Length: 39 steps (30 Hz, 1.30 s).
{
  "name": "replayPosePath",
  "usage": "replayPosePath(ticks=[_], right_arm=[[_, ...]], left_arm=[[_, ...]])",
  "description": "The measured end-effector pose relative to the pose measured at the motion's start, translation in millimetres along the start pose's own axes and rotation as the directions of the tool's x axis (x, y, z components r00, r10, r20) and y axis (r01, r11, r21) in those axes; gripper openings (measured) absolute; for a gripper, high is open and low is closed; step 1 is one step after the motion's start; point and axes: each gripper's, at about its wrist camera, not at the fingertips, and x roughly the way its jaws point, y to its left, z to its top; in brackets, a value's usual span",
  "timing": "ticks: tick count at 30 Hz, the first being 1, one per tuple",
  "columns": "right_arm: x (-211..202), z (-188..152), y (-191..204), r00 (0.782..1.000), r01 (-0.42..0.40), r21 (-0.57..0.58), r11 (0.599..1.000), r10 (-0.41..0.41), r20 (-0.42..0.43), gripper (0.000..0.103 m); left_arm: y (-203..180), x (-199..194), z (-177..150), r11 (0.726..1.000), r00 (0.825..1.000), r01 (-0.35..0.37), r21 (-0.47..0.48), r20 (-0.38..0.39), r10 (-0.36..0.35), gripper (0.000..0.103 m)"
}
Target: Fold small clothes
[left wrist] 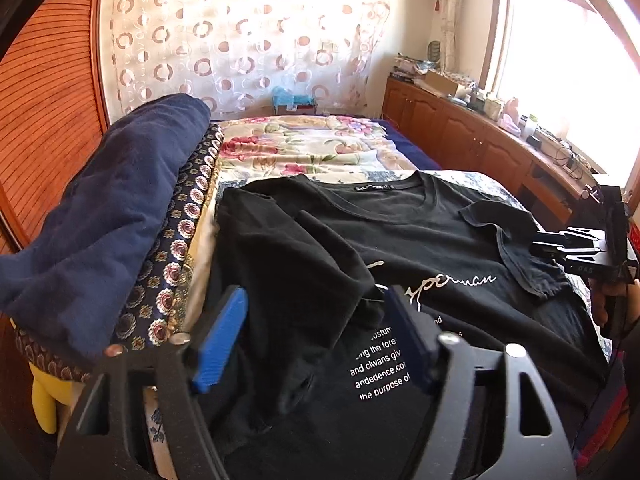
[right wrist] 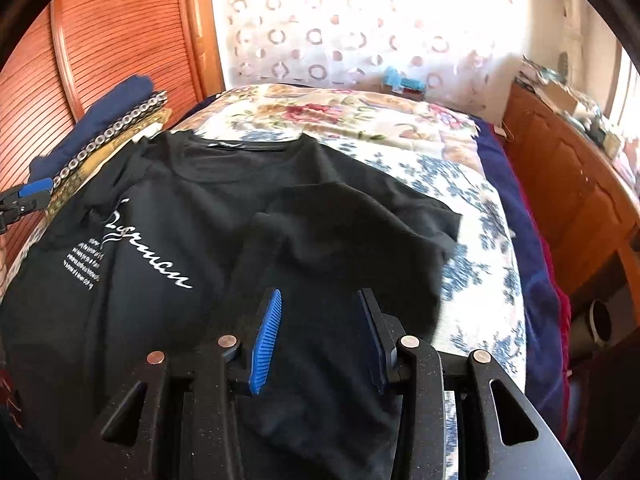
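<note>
A black T-shirt (left wrist: 400,232) with white lettering lies face up on the bed, collar toward the far end; it also shows in the right wrist view (right wrist: 192,208). Both sleeves are folded in over the chest. My left gripper (left wrist: 316,300) is open just above the shirt's left side, blue pads apart with nothing between them. My right gripper (right wrist: 320,300) is open over the shirt's right side, over the folded-in sleeve (right wrist: 360,216). The right gripper also shows at the right edge of the left wrist view (left wrist: 560,246).
A stack of folded clothes, a navy one (left wrist: 104,216) on a patterned one (left wrist: 188,216), lies at the bed's left edge. The floral bedspread (left wrist: 312,148) stretches beyond the shirt. A wooden cabinet (left wrist: 472,136) runs along the right; a wooden wardrobe (right wrist: 120,32) stands on the left.
</note>
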Motion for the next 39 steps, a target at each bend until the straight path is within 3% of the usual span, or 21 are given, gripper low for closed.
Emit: replayPosePath(ticks=[7, 9, 12, 15, 18, 24, 26, 30, 34, 39], right_arm=[[5.2, -13.0, -3.0, 0.999, 0.028, -0.005, 1.000, -0.028, -0.027, 0.041], [5.5, -12.4, -5.1, 0.999, 0.034, -0.021, 0.999, -0.035, -0.023, 0.041], [5.0, -11.8, -5.9, 0.999, 0.031, -0.018, 0.999, -0.031, -0.022, 0.041], [5.8, -12.5, -7.1, 0.999, 0.027, -0.014, 1.000, -0.027, -0.021, 0.041], [6.5, -12.2, -9.1, 0.999, 0.025, -0.015, 1.000, -0.025, -0.021, 0.041], [6.2, -12.3, -9.4, 0.999, 0.025, -0.016, 1.000, -0.025, -0.021, 0.041], [6.1, -12.2, -9.7, 0.999, 0.024, -0.017, 1.000, -0.025, -0.021, 0.041], [6.1, -12.3, -10.0, 0.999, 0.024, -0.018, 1.000, -0.024, -0.021, 0.041], [6.0, -12.5, -10.2, 1.000, 0.024, -0.018, 1.000, -0.024, -0.021, 0.041], [5.3, -12.4, -11.3, 0.999, 0.024, -0.021, 0.999, -0.024, -0.021, 0.041]], left_arm=[[-25.2, 13.9, -2.4, 0.992, 0.992, 0.119, 0.032, -0.042, -0.118, 0.040], [-35.4, 21.5, -3.4, 0.988, 0.988, 0.144, 0.052, -0.070, -0.140, 0.038], [-46.0, 36.2, -5.5, 0.989, 0.987, 0.122, 0.086, -0.115, -0.112, 0.038], [-46.2, 51.7, -5.8, 0.995, 0.987, 0.042, 0.094, -0.161, -0.026, 0.038], [-42.3, 60.4, -3.0, 0.995, 0.985, -0.009, 0.095, -0.171, 0.025, 0.047], [-38.0, 66.6, 1.3, 0.996, 0.986, -0.011, 0.090, -0.166, 0.025, 0.051], [-40.7, 69.9, 2.4, 0.994, 0.986, 0.002, 0.105, -0.164, 0.015, 0.042], [-43.9, 71.7, -1.2, 0.990, 0.985, -0.017, 0.138, -0.170, 0.040, 0.011], [-48.5, 49.4, -5.0, 0.983, 0.992, -0.034, 0.179, -0.117, 0.056, 0.006], [-66.4, 9.4, -9.6, 0.977, 0.998, 0.021, 0.212, -0.060, -0.008, 0.006]])
